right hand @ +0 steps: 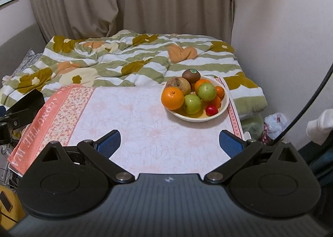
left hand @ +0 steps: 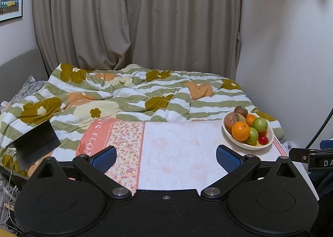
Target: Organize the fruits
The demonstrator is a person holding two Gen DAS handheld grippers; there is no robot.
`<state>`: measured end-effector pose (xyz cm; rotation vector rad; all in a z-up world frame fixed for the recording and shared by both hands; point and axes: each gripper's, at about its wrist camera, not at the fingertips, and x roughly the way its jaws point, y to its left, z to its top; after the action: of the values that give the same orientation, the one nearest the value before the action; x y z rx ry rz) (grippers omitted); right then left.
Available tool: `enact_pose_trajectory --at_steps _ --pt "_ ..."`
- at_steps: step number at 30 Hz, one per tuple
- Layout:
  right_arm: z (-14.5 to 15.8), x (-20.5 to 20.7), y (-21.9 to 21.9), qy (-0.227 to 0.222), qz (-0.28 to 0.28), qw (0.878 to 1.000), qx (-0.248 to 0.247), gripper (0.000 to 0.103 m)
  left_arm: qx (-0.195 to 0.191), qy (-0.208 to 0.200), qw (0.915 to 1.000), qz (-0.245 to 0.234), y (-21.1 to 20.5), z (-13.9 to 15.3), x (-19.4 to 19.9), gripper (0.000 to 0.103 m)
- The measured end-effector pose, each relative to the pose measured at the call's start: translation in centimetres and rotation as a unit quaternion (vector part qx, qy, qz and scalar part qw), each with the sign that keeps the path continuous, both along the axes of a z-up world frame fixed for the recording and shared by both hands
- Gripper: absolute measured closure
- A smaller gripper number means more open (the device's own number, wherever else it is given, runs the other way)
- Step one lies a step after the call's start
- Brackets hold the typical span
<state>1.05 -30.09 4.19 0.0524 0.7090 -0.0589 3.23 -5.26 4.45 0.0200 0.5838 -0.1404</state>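
Observation:
A white bowl [right hand: 224, 106] of fruit stands at the far right of the cloth-covered table [right hand: 135, 124]. It holds a large orange [right hand: 172, 98], a brownish apple [right hand: 180, 84], a kiwi [right hand: 191, 75], two green apples [right hand: 206, 92], small oranges and a small red fruit [right hand: 211, 110]. The bowl also shows in the left wrist view [left hand: 269, 141]. My left gripper [left hand: 166, 159] is open and empty over the table's near edge, left of the bowl. My right gripper [right hand: 169, 143] is open and empty, in front of the bowl.
A bed with a flowered striped quilt [left hand: 129, 95] lies behind the table, curtains [left hand: 135, 18] beyond. A black stand [left hand: 35, 145] sits at the left. Cables and a plastic bag [right hand: 274, 122] lie at the right by the wall.

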Motion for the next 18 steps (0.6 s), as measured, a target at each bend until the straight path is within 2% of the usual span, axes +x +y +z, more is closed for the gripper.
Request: enact_pose_trajectory --at_steps 18 --pt "-0.48 0.84 0.06 0.016 -0.008 1.0 -0.004 0.0 0.011 0.001 0.9999 -0.004 -0.14 -0.31 0.44 0.0"
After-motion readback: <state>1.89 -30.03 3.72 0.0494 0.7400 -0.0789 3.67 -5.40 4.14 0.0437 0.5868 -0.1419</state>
